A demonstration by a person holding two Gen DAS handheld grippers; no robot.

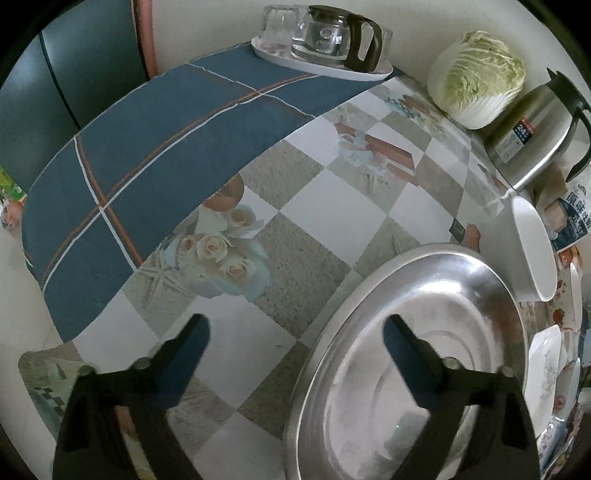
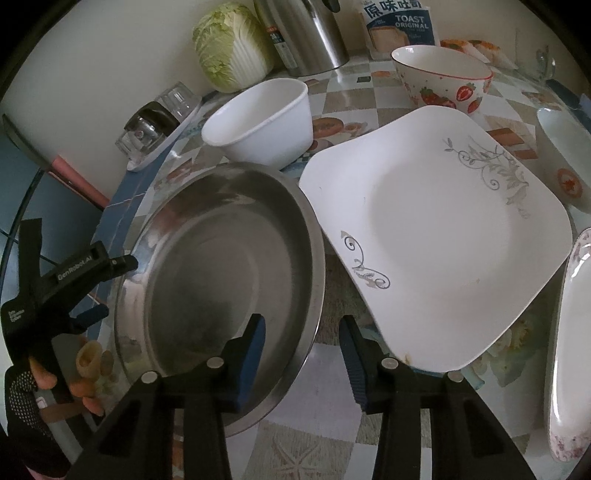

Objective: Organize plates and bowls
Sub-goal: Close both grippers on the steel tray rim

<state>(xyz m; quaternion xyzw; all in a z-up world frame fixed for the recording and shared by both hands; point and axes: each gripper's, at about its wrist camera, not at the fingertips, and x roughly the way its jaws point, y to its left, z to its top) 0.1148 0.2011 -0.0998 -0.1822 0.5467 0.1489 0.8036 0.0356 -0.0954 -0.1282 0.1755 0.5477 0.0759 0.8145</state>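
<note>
A large steel dish (image 2: 221, 266) sits on the table; it also shows in the left wrist view (image 1: 417, 354). My right gripper (image 2: 301, 339) is open, its jaws straddling the dish's near right rim. My left gripper (image 1: 295, 343) is open, its right finger over the dish's left rim; it shows at the left of the right wrist view (image 2: 107, 280). A square white plate (image 2: 439, 236) with grey scrolls lies right of the dish. A plain white bowl (image 2: 262, 122) stands behind the dish, and shows in the left view (image 1: 532, 247). A strawberry bowl (image 2: 443, 79) stands farther back.
A cabbage (image 2: 232, 48), steel thermos jug (image 2: 306, 33) and toast bag (image 2: 399, 26) line the wall. A tray with glass pot and glasses (image 1: 325, 40) sits at the far corner. More dishes (image 2: 569, 347) lie at the right edge. A blue checked cloth (image 1: 140, 147) covers the table's left.
</note>
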